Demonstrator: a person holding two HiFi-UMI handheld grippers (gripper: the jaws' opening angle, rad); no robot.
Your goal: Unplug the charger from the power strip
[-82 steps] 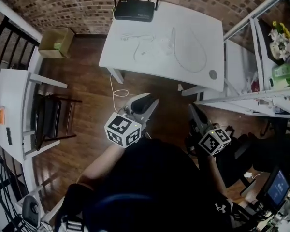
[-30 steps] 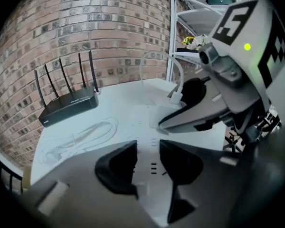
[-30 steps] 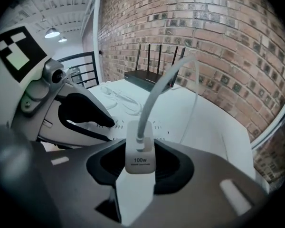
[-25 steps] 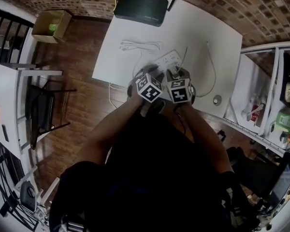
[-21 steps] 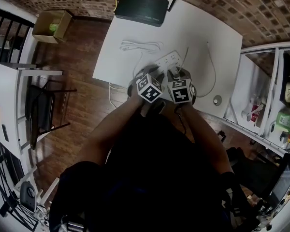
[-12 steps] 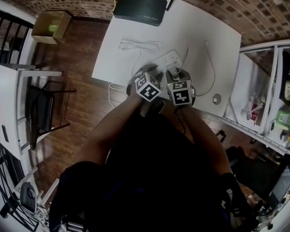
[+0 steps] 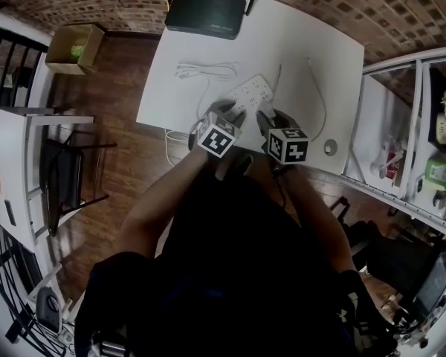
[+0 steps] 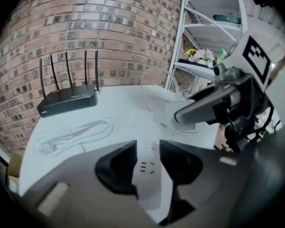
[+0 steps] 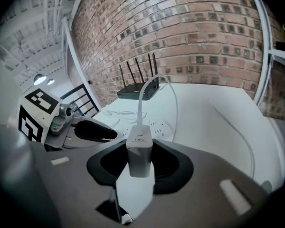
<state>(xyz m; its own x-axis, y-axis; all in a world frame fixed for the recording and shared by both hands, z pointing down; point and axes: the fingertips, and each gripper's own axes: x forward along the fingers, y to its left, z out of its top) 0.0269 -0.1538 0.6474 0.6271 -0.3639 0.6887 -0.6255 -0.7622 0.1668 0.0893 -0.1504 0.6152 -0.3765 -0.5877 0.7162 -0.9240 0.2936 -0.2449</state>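
Right gripper view showed the right gripper (image 9: 140,169) pinching the white charger (image 9: 139,148) by its flanks, low in the middle of the frame, its cable (image 9: 140,96) rising from its top; the power strip (image 9: 151,125) lay on the white table (image 9: 213,127) just beyond, so the charger looked clear of the sockets, though its prongs were hidden; left gripper view had the left gripper (image 8: 148,167) pressed together on the strip's near end, pinning it flat; to finish the pull well, I judged, the right hand should draw away in line with the prongs, without twisting, while the left held the strip down so that it could not ride up; the smooth brick called for a firm grip, and the trailing cable for slack; in head view a black router (image 7: 204,12) stood at the top, a coiled white cable (image 7: 206,70) lay left of the strip, a small round grey object (image 7: 328,147) sat near the table's right edge, and a white shelf rack (image 7: 377,117) stood at the right; only the charger's own cable, looping over the table, seemed liable to snag.
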